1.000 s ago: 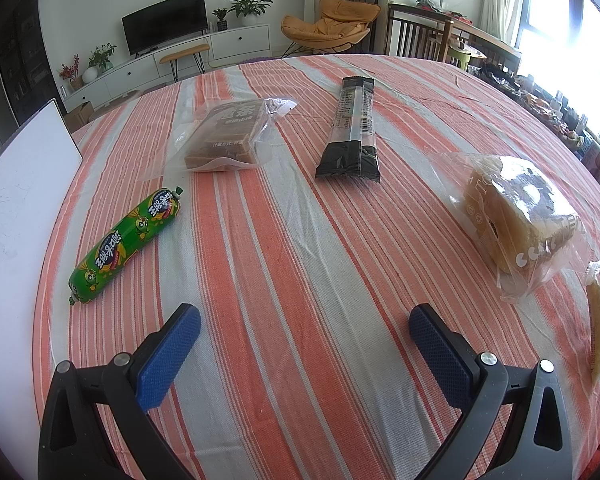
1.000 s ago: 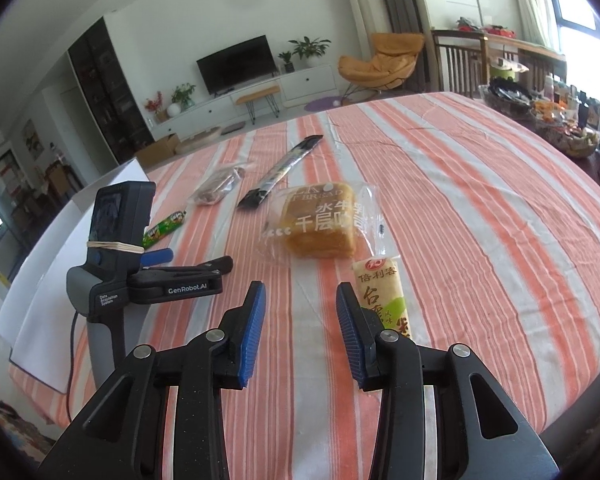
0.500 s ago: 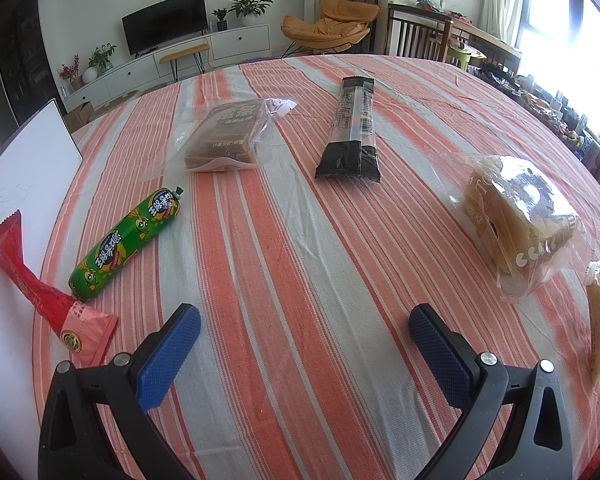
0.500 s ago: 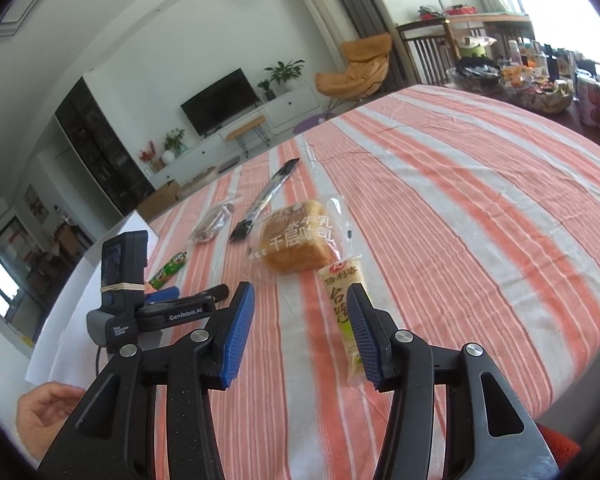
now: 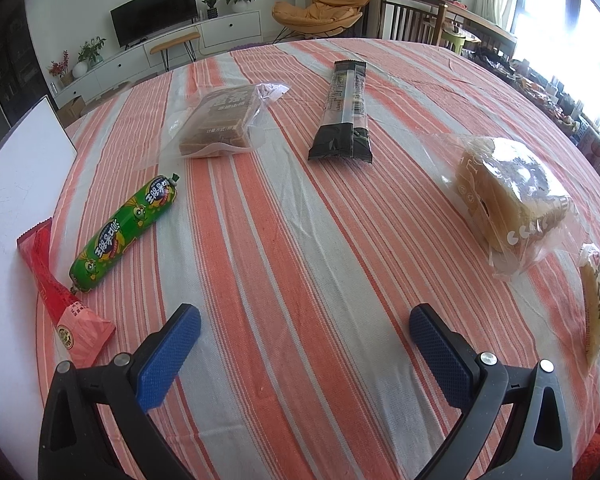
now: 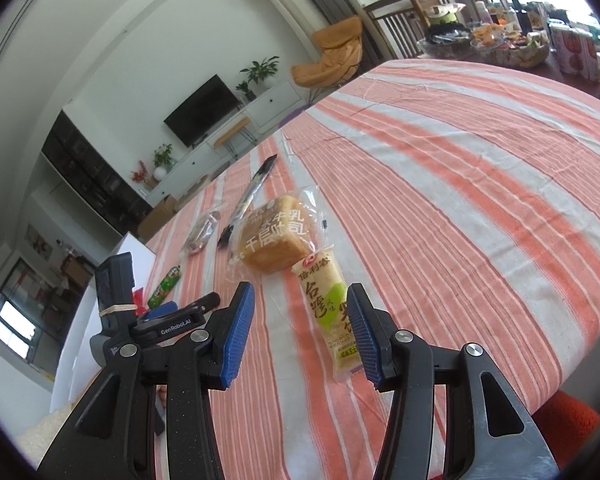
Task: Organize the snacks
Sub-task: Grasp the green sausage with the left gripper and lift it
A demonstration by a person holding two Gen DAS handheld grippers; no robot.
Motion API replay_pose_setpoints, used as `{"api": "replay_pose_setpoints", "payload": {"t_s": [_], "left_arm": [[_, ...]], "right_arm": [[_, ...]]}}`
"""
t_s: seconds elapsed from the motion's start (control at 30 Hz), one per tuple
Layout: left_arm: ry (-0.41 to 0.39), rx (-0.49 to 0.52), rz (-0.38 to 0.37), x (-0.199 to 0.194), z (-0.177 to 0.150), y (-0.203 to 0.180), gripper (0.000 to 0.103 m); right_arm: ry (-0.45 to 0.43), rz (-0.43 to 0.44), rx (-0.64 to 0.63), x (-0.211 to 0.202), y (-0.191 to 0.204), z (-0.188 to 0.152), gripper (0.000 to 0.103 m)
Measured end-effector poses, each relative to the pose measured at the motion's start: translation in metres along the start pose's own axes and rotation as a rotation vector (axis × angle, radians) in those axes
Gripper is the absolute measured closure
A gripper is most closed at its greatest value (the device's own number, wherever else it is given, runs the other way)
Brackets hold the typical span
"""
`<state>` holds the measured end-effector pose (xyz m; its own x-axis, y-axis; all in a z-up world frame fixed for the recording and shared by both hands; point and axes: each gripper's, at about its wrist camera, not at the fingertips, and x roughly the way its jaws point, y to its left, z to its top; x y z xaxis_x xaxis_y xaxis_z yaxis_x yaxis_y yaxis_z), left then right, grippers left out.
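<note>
Both grippers wide open over the orange-striped tablecloth (image 5: 300, 240)!
Right gripper (image 6: 302, 332) frames the yellow-green wrapped cake bar (image 6: 330, 312); left gripper (image 5: 304, 344) holds nothing.

The left black two-finger gripper with blue ribbed pads (image 5: 305, 334) hovers low and level, its jaws spread wide with nothing between them. The right black gripper with blue ribbed pads (image 6: 301, 330) is tilted, jaws parted more narrowly and empty; the left one (image 6: 156, 320) shows beside it
</note>
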<state>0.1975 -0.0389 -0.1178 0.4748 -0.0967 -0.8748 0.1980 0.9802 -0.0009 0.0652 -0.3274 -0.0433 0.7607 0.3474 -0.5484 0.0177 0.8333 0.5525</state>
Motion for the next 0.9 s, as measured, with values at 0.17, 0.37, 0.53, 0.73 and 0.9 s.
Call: {"api": "replay_pose_setpoints", "payload": {"t_s": [0.17,0.37,0.53,0.73,0.9], "left_arm": [[0.022,0.001,-0.178,-0.055,0.013,0.021,0.001],[0.078,0.092,-0.15,-0.045,0.082,0.073,0.0],[0.181,0.175,-0.01,0.019,0.086,0.091,0.012],[0.198,0.195,-0.088,0.024,0.067,0.084,0.072],[0.196,0.117,-0.15,0.008,0.052,0.071,0.08]], "right_arm": [[-0.008,0.012,-0.002,-0.002,0.0,-0.001,0.044],[0.019,0.028,0.029,0.003,-0.005,0.0,0.044],[0.001,0.028,0.028,-0.002,-0.006,-0.001,0.044],[0.004,0.049,0.107,-0.001,-0.021,0.0,0.044],[0.03,0.074,0.16,0.005,-0.03,0.003,0.044]]}}
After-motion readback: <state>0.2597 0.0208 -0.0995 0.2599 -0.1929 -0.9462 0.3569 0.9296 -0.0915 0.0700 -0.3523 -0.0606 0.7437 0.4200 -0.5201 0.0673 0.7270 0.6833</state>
